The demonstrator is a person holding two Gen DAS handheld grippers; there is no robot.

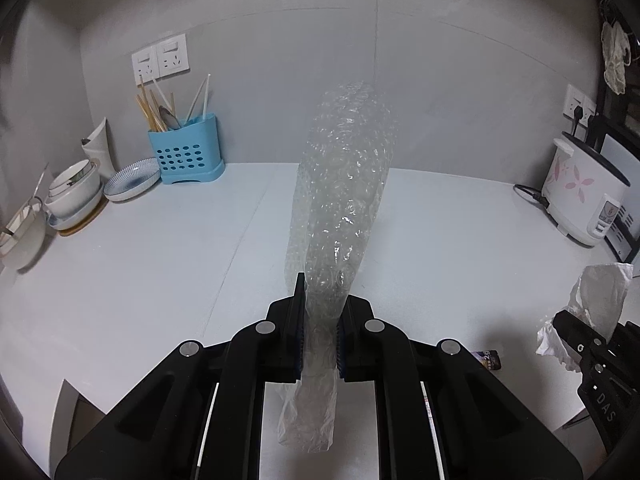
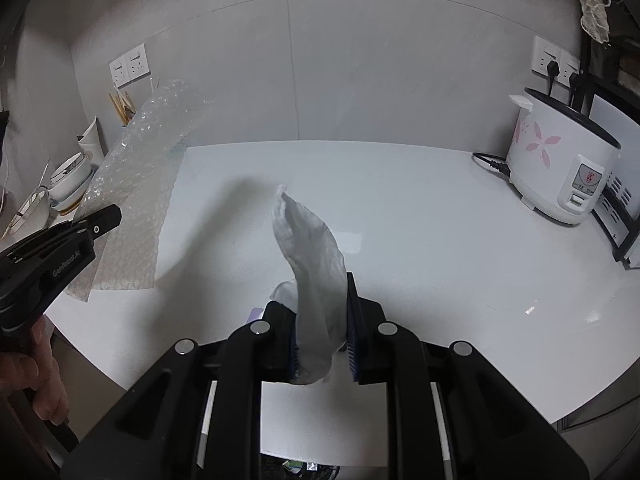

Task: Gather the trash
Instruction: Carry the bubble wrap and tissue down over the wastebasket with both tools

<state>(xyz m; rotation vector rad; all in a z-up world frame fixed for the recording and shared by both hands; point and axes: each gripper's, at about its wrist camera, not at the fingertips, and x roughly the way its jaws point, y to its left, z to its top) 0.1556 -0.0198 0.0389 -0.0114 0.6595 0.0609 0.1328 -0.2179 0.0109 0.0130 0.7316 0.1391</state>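
My left gripper (image 1: 320, 320) is shut on a long sheet of clear bubble wrap (image 1: 344, 184) that stands up and forward from the jaws above the white counter (image 1: 160, 264). From the right wrist view the same bubble wrap (image 2: 136, 184) hangs at the left from the left gripper (image 2: 108, 216), held by a person's hand (image 2: 28, 376). My right gripper (image 2: 322, 320) is shut on a crumpled white tissue (image 2: 312, 248) that sticks up from between the pads. At the right edge of the left wrist view, that tissue (image 1: 596, 296) and the right gripper (image 1: 580, 340) show. A small dark wrapper (image 1: 490, 358) lies on the counter.
A blue utensil holder (image 1: 186, 156) with chopsticks, a patterned plate (image 1: 132, 180) and stacked bowls (image 1: 74, 196) stand at the back left. A white rice cooker (image 2: 560, 160) with its cord sits at the back right, by a dark rack (image 2: 620, 216). Wall sockets (image 1: 160, 58) are behind.
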